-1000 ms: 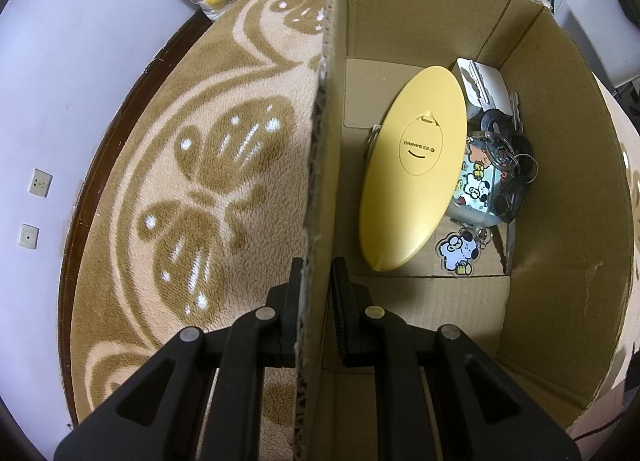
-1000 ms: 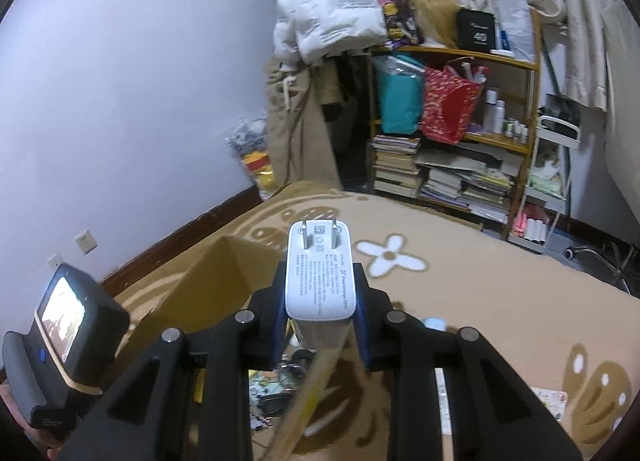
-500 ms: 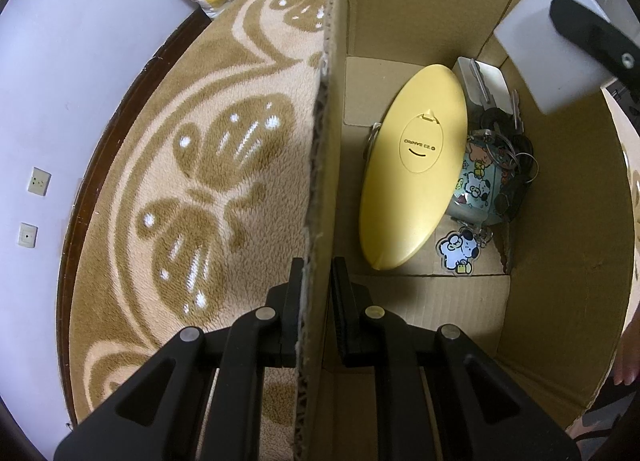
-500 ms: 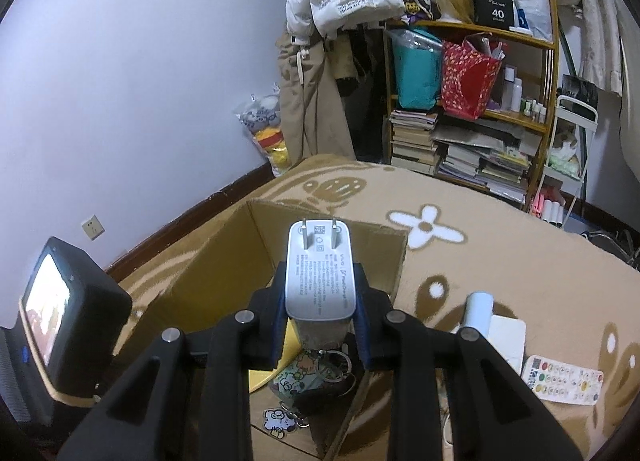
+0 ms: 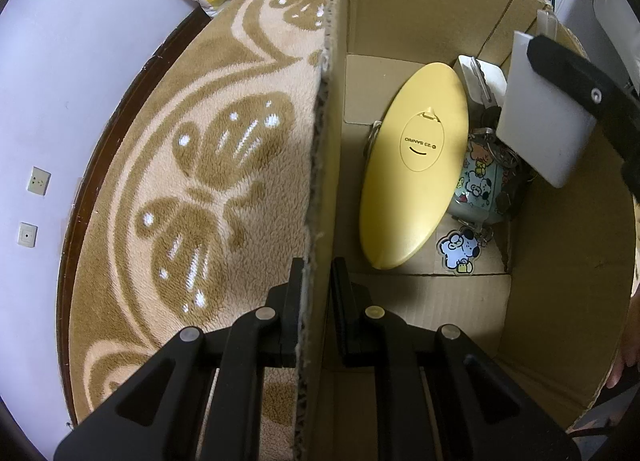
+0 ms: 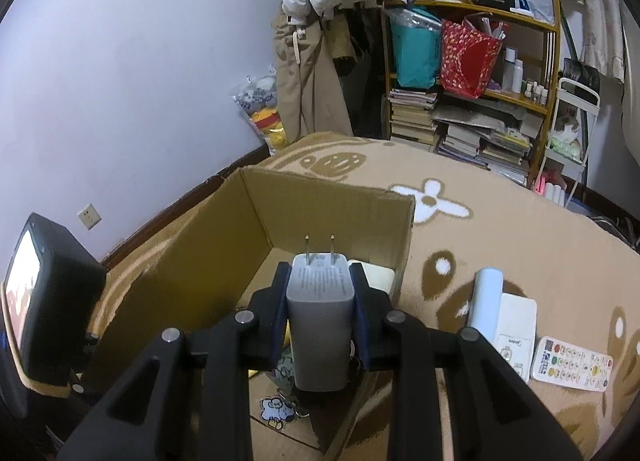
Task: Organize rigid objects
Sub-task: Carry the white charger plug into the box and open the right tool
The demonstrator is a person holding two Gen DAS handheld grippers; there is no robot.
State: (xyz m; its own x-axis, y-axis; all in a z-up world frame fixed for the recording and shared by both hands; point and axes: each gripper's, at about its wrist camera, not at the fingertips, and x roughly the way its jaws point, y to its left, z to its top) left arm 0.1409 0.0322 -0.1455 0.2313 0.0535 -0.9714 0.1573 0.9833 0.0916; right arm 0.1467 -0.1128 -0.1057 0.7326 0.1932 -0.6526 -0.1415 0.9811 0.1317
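L gripper point(image 5: 316, 301) fingers clamp box wall point(image 5: 320, 165); R gripper point(image 6: 320, 301) fingers grip charger point(image 6: 320, 325) above box.

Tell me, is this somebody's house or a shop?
Most likely a room in somebody's house: a shelf crammed with books and bags, coats hanging by the wall, and a soft patterned rug under the cardboard box.
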